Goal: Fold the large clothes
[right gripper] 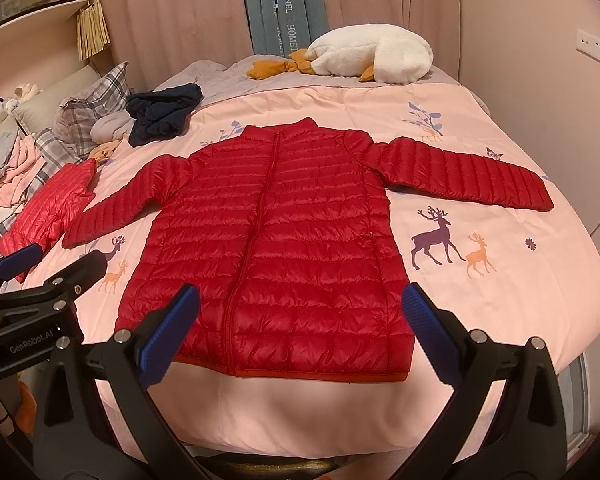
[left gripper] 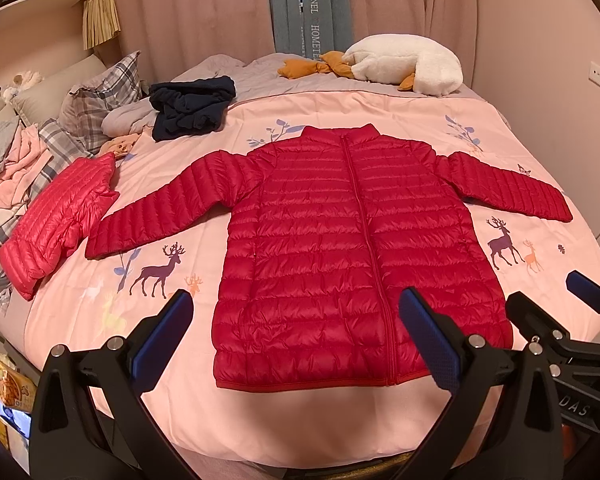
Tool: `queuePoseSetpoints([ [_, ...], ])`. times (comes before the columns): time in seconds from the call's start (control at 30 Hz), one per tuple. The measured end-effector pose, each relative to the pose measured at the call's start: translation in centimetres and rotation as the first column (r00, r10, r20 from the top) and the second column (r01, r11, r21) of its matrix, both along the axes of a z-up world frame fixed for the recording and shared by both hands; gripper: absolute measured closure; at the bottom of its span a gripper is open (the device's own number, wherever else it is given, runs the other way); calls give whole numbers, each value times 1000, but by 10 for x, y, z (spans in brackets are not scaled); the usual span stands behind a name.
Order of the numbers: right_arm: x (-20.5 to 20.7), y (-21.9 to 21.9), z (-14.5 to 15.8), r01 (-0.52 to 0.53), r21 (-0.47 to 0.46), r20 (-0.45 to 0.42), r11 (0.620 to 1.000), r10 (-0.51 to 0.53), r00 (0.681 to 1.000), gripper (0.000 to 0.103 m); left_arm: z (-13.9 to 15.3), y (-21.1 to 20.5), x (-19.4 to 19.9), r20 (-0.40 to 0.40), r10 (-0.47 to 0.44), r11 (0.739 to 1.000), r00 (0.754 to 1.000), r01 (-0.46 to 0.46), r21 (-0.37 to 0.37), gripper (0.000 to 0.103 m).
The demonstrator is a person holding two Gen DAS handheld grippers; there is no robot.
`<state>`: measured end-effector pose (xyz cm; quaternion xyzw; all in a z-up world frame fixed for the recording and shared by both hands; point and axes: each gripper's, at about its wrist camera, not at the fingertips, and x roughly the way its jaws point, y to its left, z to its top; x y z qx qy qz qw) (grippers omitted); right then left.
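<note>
A dark red quilted down jacket (left gripper: 320,220) (right gripper: 300,220) lies flat, front up and zipped, on the pink deer-print bedspread (left gripper: 300,420) (right gripper: 300,412). Its collar points away from me, both sleeves are spread out sideways, and its hem is near the bed's front edge. My left gripper (left gripper: 296,300) hovers open above the hem, slightly left of the zipper, holding nothing. My right gripper (right gripper: 300,294) is open over the hem's right half, also empty. Each gripper shows in the other's view: the right gripper (left gripper: 552,294) at the right edge, the left gripper (right gripper: 58,260) at the left edge.
A folded lighter red down jacket (left gripper: 60,216) (right gripper: 48,208) lies left of the left sleeve. A crumpled navy garment (left gripper: 192,104) sits at the back left, next to plaid pillows (left gripper: 100,96) and a clothes pile (left gripper: 12,160). A white goose plush (left gripper: 404,64) lies at the far edge by the curtains.
</note>
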<state>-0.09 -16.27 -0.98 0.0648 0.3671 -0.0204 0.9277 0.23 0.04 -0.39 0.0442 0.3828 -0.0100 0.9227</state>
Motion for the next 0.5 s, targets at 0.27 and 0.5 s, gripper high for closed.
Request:
queuePoseSetpoints([
  [0.27, 0, 0, 0, 1, 2, -1, 1000, -1, 1000, 2, -1, -1, 0, 1, 0, 1000, 1000, 0, 1, 1],
  [0.5, 0, 0, -1, 0, 1, -1, 1000, 0, 1000, 2, 2, -2, 1, -2, -2, 1000, 1000, 2, 3, 1],
])
